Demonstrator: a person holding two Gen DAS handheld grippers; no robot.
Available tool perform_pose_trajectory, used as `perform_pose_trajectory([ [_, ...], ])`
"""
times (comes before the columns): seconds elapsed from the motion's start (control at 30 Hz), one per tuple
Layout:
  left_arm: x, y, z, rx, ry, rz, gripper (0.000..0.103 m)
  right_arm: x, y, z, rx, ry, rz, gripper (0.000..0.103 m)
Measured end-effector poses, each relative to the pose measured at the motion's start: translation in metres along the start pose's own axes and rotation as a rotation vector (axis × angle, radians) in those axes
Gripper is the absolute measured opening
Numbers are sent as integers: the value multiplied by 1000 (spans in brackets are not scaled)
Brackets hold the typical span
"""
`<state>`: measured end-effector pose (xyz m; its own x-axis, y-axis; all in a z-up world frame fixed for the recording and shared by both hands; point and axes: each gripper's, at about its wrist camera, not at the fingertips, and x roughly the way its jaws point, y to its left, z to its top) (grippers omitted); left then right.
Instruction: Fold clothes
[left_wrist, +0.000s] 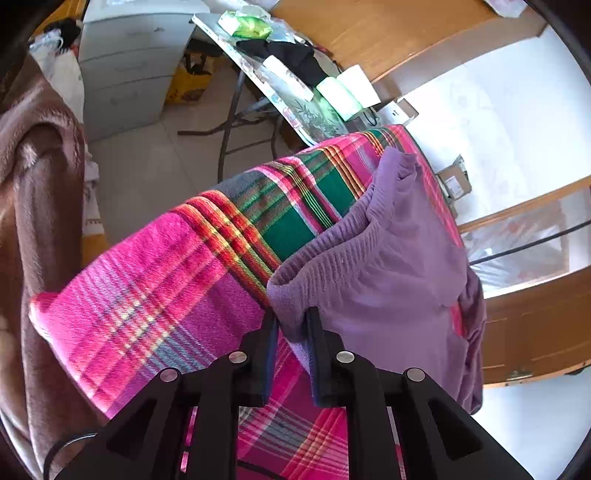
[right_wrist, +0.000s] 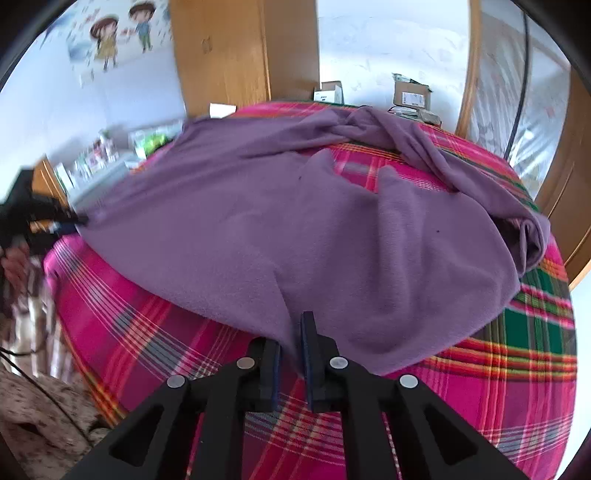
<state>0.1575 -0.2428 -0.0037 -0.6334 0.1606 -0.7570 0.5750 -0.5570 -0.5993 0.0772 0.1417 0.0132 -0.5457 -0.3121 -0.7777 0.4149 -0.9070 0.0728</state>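
- A purple fleece garment (right_wrist: 295, 221) lies spread over a pink, green and red plaid blanket (right_wrist: 498, 387) that covers the work surface.
- The left gripper (left_wrist: 291, 317) has its jaws narrowed onto a ribbed hem corner of the garment, with cloth pinched between the two fingers.
- In the right wrist view the same gripper shows at the far left edge, blurred, touching the garment's left corner.
- The right gripper (right_wrist: 291, 332) is clamped on the near edge of the garment, a fold of purple cloth caught between its fingers.
- The garment's far right part is bunched and twisted; a sleeve-like roll droops at the blanket's right side.
- A folding table (left_wrist: 295, 107) with packets stands beyond the blanket.
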Motion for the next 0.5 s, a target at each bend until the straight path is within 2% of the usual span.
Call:
perform_pose_trajectory([
  [0.17, -12, -4, -4, 23, -33, 30, 18, -19, -33, -4, 152, -44, 124, 19],
  [0.33, -26, -22, -10, 104, -94, 48, 18, -28, -59, -7, 234, -79, 128, 20],
  [0.5, -24, -57, -20, 223, -87, 18, 18, -40, -92, -10, 360, -136, 93, 20],
])
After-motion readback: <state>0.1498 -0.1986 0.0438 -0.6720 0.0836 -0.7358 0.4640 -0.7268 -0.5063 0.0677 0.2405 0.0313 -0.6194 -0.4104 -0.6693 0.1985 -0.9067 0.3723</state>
